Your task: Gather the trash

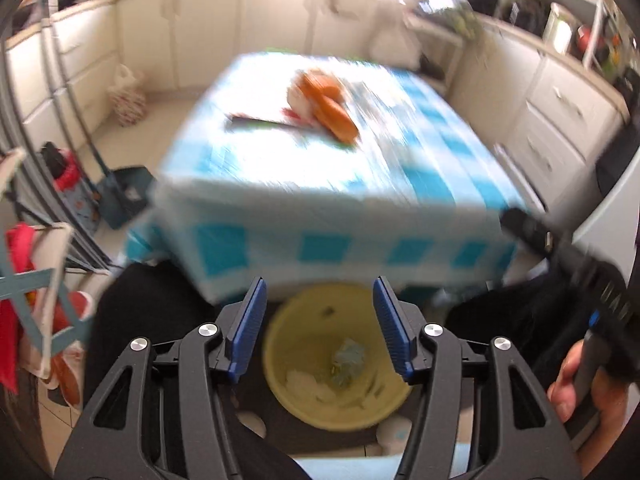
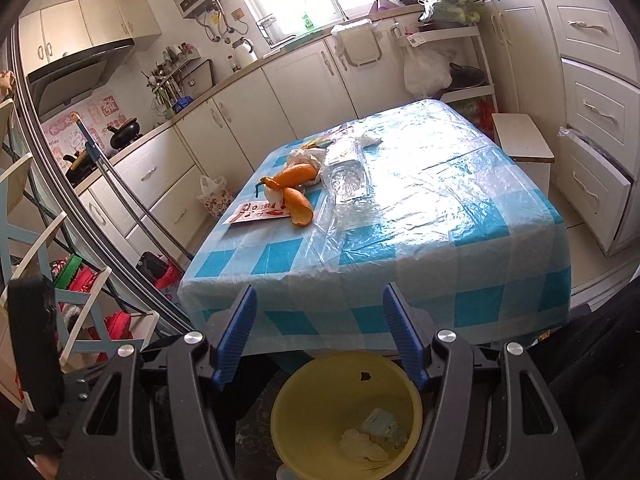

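Blue checked table cover [image 2: 400,240] under clear plastic; white cupboards [image 2: 592,92] behind; black pot [image 2: 126,132] on stove.

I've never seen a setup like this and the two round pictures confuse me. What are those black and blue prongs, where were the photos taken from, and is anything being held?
No robot here: a person holds a hand-held gripper in each hand, each with a wide-angle camera looking along its two blue-padded fingers. The blurred picture is from the left hand-held gripper, the sharp one from the right hand-held gripper. Both stand open and hold nothing. Below them sits a yellow bin with some crumpled scraps already inside. On the table's blue checked cloth lie orange peels, crumpled tissue, a red-printed card and a clear plastic tray, still to be collected.
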Demonstrator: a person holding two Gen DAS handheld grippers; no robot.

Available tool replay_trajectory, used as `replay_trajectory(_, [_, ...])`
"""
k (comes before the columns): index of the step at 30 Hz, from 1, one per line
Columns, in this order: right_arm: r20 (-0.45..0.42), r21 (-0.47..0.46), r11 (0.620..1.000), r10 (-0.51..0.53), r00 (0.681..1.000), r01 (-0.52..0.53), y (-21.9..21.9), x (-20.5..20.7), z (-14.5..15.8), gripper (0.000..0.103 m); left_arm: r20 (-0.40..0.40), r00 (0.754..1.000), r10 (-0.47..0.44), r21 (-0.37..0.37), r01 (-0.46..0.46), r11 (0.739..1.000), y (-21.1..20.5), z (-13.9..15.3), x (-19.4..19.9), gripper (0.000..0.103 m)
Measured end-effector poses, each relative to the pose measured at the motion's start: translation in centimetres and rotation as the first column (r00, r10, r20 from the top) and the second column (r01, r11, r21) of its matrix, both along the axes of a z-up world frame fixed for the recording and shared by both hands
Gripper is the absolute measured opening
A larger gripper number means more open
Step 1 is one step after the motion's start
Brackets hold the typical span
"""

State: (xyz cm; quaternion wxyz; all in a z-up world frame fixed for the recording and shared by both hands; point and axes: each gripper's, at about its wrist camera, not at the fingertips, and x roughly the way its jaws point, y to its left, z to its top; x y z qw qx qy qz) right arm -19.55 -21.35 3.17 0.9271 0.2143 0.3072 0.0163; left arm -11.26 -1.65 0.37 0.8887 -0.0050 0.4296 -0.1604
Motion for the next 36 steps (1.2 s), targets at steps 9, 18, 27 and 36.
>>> replay_trajectory(9, [-0.008, -0.023, 1.0, -0.005, 1.0, 0.005, 0.2, 0.1, -0.1, 0.064, 0.099, 0.961, 0.257, -0.086, -0.249, 0.965, 7.1, 2.1, 1.1, 0.065])
replay_trajectory(18, [-0.017, -0.028, 1.0, 0.001, 1.0, -0.001, 0.2, 0.2, -0.4, 0.064, 0.066, 0.953, 0.295, -0.098, -0.288, 0.952, 9.1, 0.7, 1.8, 0.066])
replay_trajectory(27, [-0.018, -0.03, 1.0, 0.001, 1.0, -0.002, 0.3, 0.2, -0.5, 0.065, 0.042, 0.952, 0.304, -0.118, -0.297, 0.947, 9.4, 0.2, 1.9, 0.066])
replay_trajectory(36, [-0.018, -0.03, 1.0, 0.001, 1.0, -0.002, 0.2, 0.2, -0.4, 0.065, 0.02, 0.949, 0.316, -0.133, -0.31, 0.941, 9.9, -0.2, 2.2, 0.066])
